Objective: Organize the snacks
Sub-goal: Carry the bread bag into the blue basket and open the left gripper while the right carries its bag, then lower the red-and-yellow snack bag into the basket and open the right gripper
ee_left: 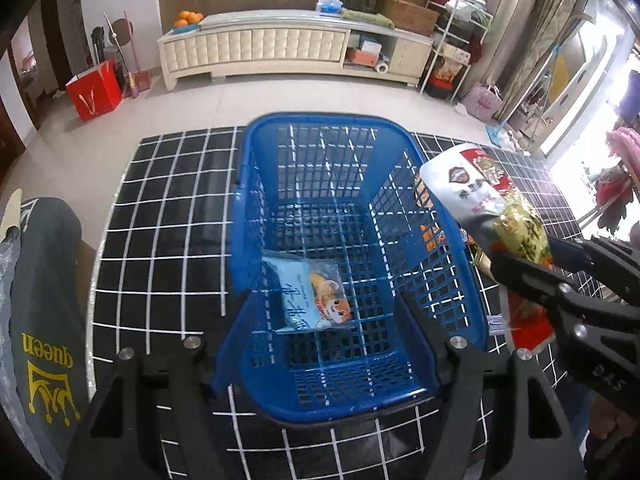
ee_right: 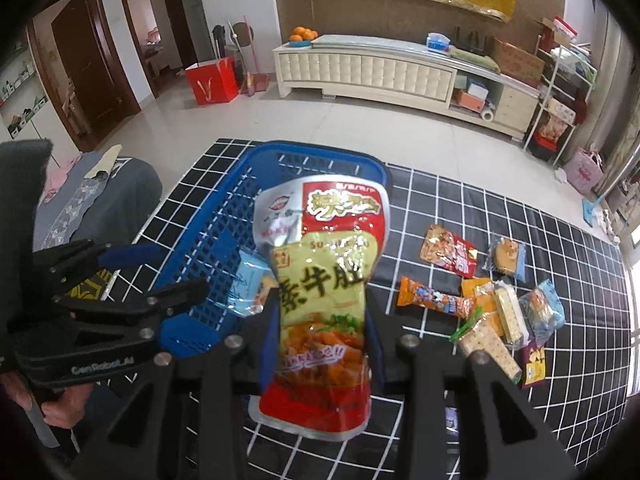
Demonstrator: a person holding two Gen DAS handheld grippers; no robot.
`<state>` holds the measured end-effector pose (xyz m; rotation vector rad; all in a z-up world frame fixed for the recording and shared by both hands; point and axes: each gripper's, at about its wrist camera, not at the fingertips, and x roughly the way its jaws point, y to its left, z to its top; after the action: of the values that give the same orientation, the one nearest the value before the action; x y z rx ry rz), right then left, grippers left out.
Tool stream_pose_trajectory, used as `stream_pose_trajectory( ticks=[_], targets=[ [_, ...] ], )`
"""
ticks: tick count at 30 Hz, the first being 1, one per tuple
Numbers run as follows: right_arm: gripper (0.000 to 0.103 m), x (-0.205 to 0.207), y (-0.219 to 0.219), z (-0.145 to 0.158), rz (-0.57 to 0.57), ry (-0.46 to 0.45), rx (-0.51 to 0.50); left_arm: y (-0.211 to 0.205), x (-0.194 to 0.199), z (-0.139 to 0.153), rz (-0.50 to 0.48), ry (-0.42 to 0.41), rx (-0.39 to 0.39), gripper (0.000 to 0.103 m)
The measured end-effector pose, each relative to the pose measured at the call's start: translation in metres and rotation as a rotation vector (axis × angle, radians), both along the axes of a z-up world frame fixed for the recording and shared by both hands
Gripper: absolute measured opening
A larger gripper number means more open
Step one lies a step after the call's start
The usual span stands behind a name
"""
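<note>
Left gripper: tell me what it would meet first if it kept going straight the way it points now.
Most likely the floor of the blue plastic mesh basket, close to the pale blue snack packet lying inside. The left gripper is open, nothing between its fingers. Depth is hard to judge; it might clip the near rim first.

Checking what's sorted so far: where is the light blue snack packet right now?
In the left wrist view, the light blue packet lies alone on the floor of the blue basket, near its left wall.
</note>
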<state>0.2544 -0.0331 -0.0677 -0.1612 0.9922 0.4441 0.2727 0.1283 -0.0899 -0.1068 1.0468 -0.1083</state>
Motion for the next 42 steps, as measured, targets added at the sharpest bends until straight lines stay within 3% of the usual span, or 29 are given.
stream_pose_trajectory(
  ticks=[7, 20, 23, 26, 28, 34, 42],
  targets=[
    [0.043, 0.009, 0.029, -0.011, 0.009, 0.017, -0.059, 0.029, -0.01, 0.012, 0.055, -0.042, 0.022, 0.068],
    [0.046, 0.021, 0.044, -0.051, -0.018, 0.086, -0.169, 0.048, -0.004, -0.013, 0.071, -0.016, -0.003, 0.068],
    [0.055, 0.02, 0.044, -0.052, -0.021, 0.098, -0.169, 0.047, -0.004, -0.017, 0.072, -0.007, -0.007, 0.068],
    [0.066, 0.016, 0.037, -0.046, -0.029, 0.093, -0.149, 0.046, -0.007, -0.016, 0.071, -0.006, -0.012, 0.068],
    [0.079, 0.012, 0.032, -0.04, -0.041, 0.083, -0.132, 0.043, -0.01, -0.013, 0.07, -0.008, -0.013, 0.068],
    [0.082, -0.002, 0.008, -0.014, -0.067, 0.032, -0.098, 0.023, -0.019, 0.0, 0.057, -0.019, 0.005, 0.068],
    [0.082, -0.023, -0.065, 0.027, -0.139, -0.026, -0.058, -0.028, -0.03, 0.027, 0.009, -0.06, 0.026, 0.068]
  ],
)
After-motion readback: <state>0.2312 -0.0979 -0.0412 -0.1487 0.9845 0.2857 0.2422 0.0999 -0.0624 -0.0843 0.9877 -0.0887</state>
